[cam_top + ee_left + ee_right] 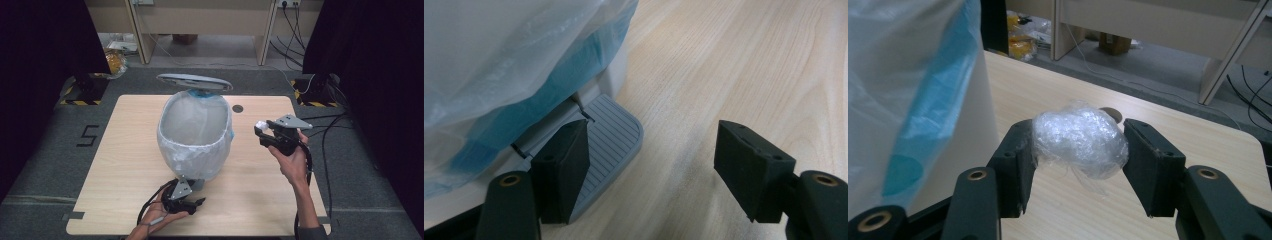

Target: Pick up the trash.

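Note:
A pedal bin [195, 135] lined with a white and blue plastic bag [499, 65] stands mid-table, its grey lid [194, 81] raised at the back. My left gripper [192, 204] is at the bin's near foot. Its jaws stand apart with nothing between them [651, 137], and the left jaw rests on the grey ribbed pedal [611, 135]. To the right of the bin, my right gripper [264, 131] is held above the table, shut on a crumpled ball of clear plastic wrap [1078, 140]. The ball [261, 124] is level with the bin's rim.
The wooden table [125, 150] has a round cable hole [237, 108] behind the right gripper. Black cables [325, 135] trail off the right edge. A yellow bag [116, 60] lies on the floor beyond the table, near desk legs.

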### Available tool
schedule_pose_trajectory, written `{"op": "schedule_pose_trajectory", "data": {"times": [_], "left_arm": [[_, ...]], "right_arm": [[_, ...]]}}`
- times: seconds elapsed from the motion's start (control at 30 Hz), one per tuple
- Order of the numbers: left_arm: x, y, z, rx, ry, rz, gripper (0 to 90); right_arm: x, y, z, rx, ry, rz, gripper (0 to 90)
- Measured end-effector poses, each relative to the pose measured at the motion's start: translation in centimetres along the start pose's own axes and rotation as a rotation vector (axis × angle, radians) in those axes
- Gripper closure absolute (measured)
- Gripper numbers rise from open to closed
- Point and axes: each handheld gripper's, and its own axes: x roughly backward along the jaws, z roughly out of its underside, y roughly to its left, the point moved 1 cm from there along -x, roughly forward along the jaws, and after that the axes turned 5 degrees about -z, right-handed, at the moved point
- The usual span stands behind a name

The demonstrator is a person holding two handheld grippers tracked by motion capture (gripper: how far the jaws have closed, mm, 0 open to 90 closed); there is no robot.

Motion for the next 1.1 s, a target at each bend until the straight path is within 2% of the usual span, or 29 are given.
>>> {"op": "schedule_pose_trajectory", "data": {"times": [0.37,0.6,0.83,1.1], "left_arm": [[0.0,0.0,0.0,-0.001,0.000,0.000,29.9],[0.0,-0.2,0.0,-0.008,0.001,-0.009,29.9],[-0.1,-0.2,0.0,-0.012,-0.001,-0.015,29.8],[-0.1,-0.3,0.0,-0.019,0.005,-0.016,29.9]], "right_arm": [[1.8,1.4,-2.5,0.008,-0.044,-0.062,47.8],[2.8,2.4,-3.7,0.020,-0.058,-0.106,47.7],[3.9,3.6,-5.1,0.054,-0.069,-0.123,47.6],[4.6,4.8,-6.0,0.059,-0.081,-0.173,47.6]]}}
